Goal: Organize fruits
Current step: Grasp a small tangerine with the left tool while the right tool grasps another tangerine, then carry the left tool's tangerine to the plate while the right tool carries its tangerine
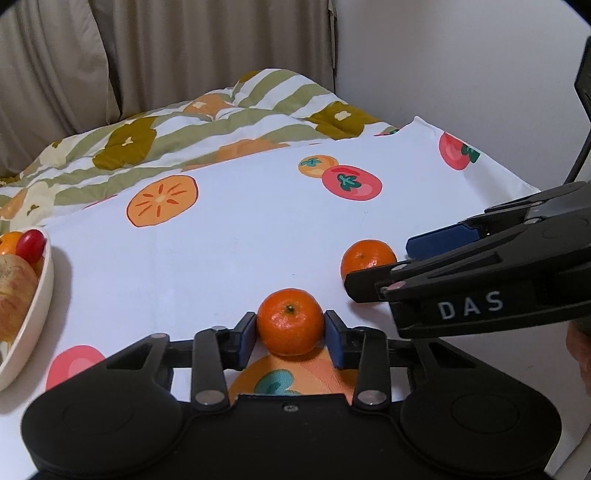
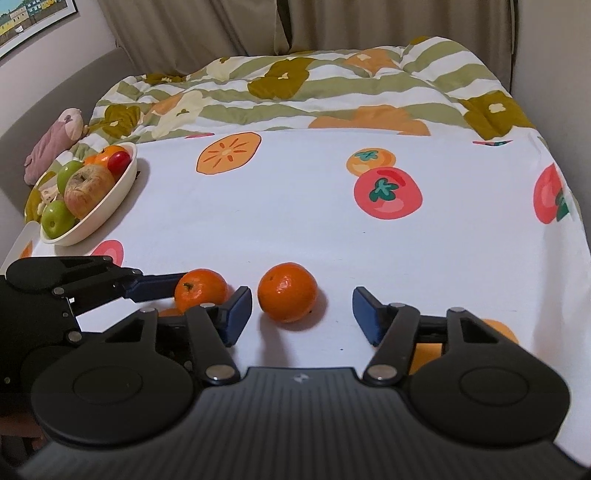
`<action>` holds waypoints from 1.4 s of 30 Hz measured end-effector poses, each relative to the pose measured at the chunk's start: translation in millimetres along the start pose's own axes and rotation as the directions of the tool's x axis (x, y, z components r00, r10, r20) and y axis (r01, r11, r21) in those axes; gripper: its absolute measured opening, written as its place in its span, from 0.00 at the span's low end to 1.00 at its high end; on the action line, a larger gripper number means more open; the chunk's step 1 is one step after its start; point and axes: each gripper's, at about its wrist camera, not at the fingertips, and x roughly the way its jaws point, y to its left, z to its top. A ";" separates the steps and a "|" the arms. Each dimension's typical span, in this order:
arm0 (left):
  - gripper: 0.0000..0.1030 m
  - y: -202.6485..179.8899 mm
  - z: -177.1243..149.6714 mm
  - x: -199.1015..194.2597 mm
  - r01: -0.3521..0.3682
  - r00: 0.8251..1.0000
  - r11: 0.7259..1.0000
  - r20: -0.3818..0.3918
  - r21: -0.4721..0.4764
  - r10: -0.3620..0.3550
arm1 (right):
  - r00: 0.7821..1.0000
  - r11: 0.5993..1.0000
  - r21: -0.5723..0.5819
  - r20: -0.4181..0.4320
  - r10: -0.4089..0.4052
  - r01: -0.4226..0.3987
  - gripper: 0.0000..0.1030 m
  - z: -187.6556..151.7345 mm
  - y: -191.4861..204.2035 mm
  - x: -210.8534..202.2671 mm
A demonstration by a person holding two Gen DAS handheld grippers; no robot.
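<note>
Two mandarins lie on the fruit-print sheet. My left gripper (image 1: 290, 332) is shut on the left mandarin (image 1: 290, 321), its blue pads touching both sides; this mandarin also shows in the right wrist view (image 2: 200, 289). My right gripper (image 2: 302, 314) is open around the second mandarin (image 2: 287, 291), which rests on the sheet between the fingers, nearer the left pad; the left wrist view shows it (image 1: 365, 258) partly behind the right gripper (image 1: 402, 264). A cream bowl (image 2: 110, 199) holds apples, a tomato and an orange fruit at the left; its rim shows in the left wrist view (image 1: 40, 295).
A rumpled flower-print quilt (image 2: 295, 85) covers the far part of the bed. A pink plush toy (image 2: 55, 140) lies behind the bowl. Curtains (image 2: 295, 26) hang at the back and a wall (image 1: 461, 66) stands on the right.
</note>
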 end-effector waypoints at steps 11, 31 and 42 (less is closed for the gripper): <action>0.41 8.9 -5.6 -6.1 -0.031 1.000 0.999 -0.005 -0.027 0.031 | 1.000 1.000 -0.021 -0.002 0.018 -0.018 0.60 1.8 7.4 7.3; 0.41 42.4 -5.4 -59.7 -0.113 0.993 0.988 0.034 -0.103 0.117 | 0.998 0.996 -0.069 0.035 0.054 -0.051 0.50 23.9 46.7 -15.4; 0.41 96.1 -5.7 -110.3 -0.174 0.980 0.972 0.068 -0.157 0.186 | 0.992 0.988 -0.114 0.064 0.110 -0.102 0.50 49.7 116.0 -27.9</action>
